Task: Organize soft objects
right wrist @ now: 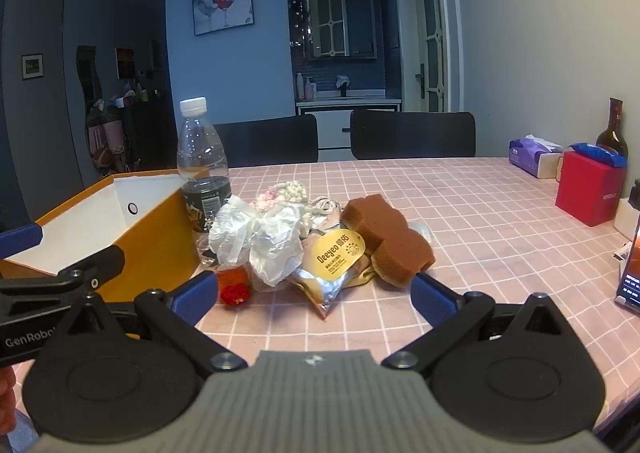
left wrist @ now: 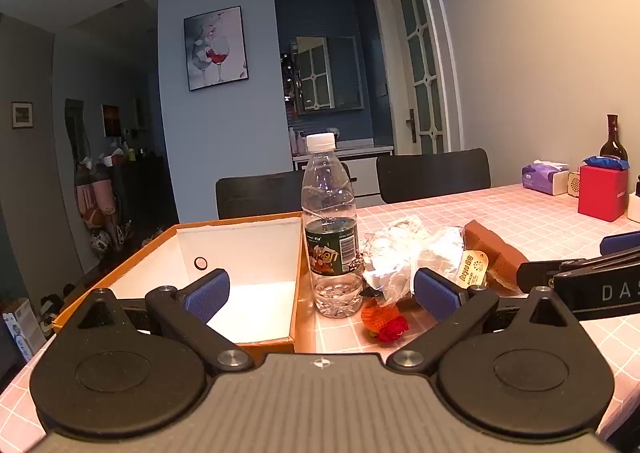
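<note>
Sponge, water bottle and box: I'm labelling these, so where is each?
sponge (right wrist: 386, 237), right wrist view, top face.
water bottle (left wrist: 330, 209), left wrist view, clear body above label.
box (left wrist: 240, 249), left wrist view, inner white wall.

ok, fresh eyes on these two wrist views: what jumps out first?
The heap of soft things mid-table: a brown sponge, crumpled white plastic bag and gold snack packet on the pink checked tablecloth. Left of it stands a clear water bottle beside the empty orange box. Both the left gripper and right gripper are open, holding nothing.
</note>
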